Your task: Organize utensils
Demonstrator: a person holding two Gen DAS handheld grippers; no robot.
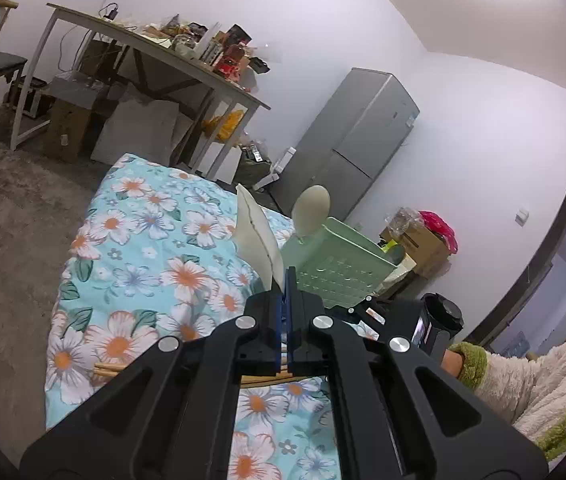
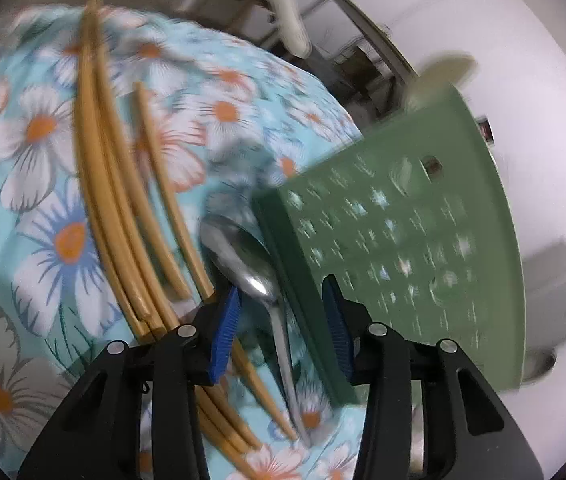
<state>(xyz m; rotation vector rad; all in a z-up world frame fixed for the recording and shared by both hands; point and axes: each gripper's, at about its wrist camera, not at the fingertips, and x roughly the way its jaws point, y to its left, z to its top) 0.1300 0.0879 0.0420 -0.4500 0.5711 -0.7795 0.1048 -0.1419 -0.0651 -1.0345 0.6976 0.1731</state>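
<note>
Writing or labels cannot be read anywhere. Left tongs point(image 1: 285, 280) clamp a white spoon point(image 1: 259, 236) beside the green basket point(image 1: 339, 268); right tongs point(image 2: 283, 320), part open, straddle a metal spoon point(image 2: 251, 264) near chopsticks point(image 2: 115, 208) on the floral table point(image 1: 131, 248).

Metal spoon point(image 2: 251, 264) between parted fingers point(image 2: 225, 328), chopsticks point(image 2: 123, 216), green basket point(image 2: 403, 240)

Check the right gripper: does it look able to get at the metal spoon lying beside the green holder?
Probably yes. The right gripper is open with the metal spoon between its fingers. The green holder crowds one finger and the chopsticks lie close on the other side, so space is tight.
</note>
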